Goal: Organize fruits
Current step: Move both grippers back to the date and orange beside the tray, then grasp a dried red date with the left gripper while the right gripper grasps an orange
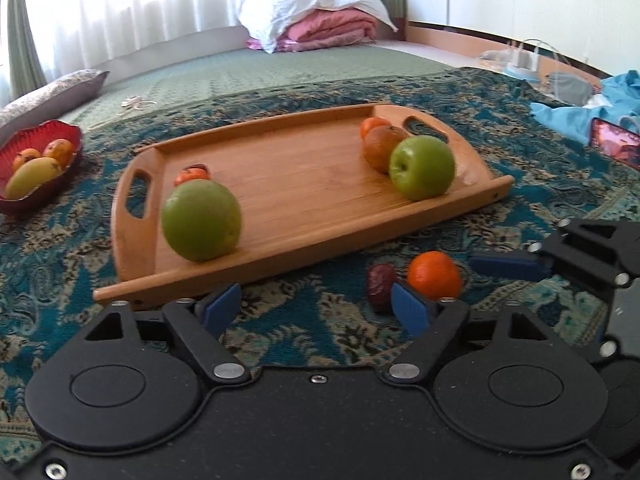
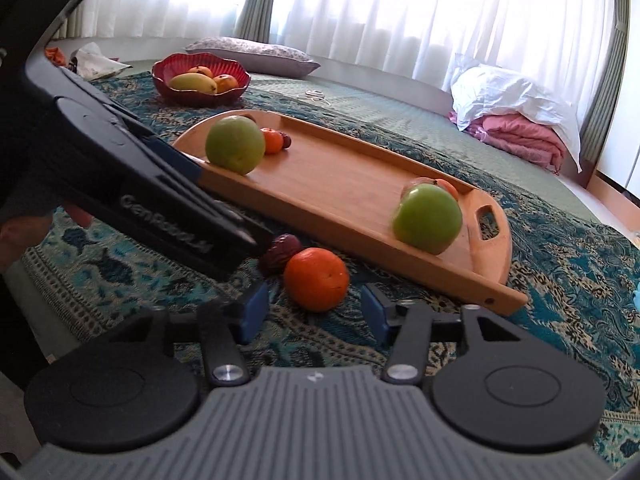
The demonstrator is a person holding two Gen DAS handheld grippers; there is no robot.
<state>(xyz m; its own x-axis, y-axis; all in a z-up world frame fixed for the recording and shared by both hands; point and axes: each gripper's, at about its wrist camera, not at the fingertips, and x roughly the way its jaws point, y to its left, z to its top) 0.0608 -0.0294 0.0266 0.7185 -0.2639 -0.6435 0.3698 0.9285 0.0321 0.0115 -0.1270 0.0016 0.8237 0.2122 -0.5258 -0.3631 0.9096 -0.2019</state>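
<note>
A wooden tray point(image 1: 304, 184) lies on the patterned bedspread. On its left end sit a green fruit point(image 1: 201, 226) and a small orange point(image 1: 191, 175); on its right end sit a green apple point(image 1: 422, 167), a brownish orange point(image 1: 382, 147) and a small orange point(image 1: 373, 126). In front of the tray an orange point(image 1: 434, 274) point(image 2: 316, 279) and a dark red date point(image 1: 380, 286) point(image 2: 282, 251) lie on the cloth. My left gripper point(image 1: 316, 310) is open and empty, just left of them. My right gripper point(image 2: 314, 316) is open, its fingers just short of the orange.
A red bowl point(image 1: 24, 200) point(image 2: 200, 96) with a mango and small fruits stands to the left, beyond the tray. Pillows and folded bedding lie at the back. A phone point(image 1: 614, 142) and blue cloth lie at the right.
</note>
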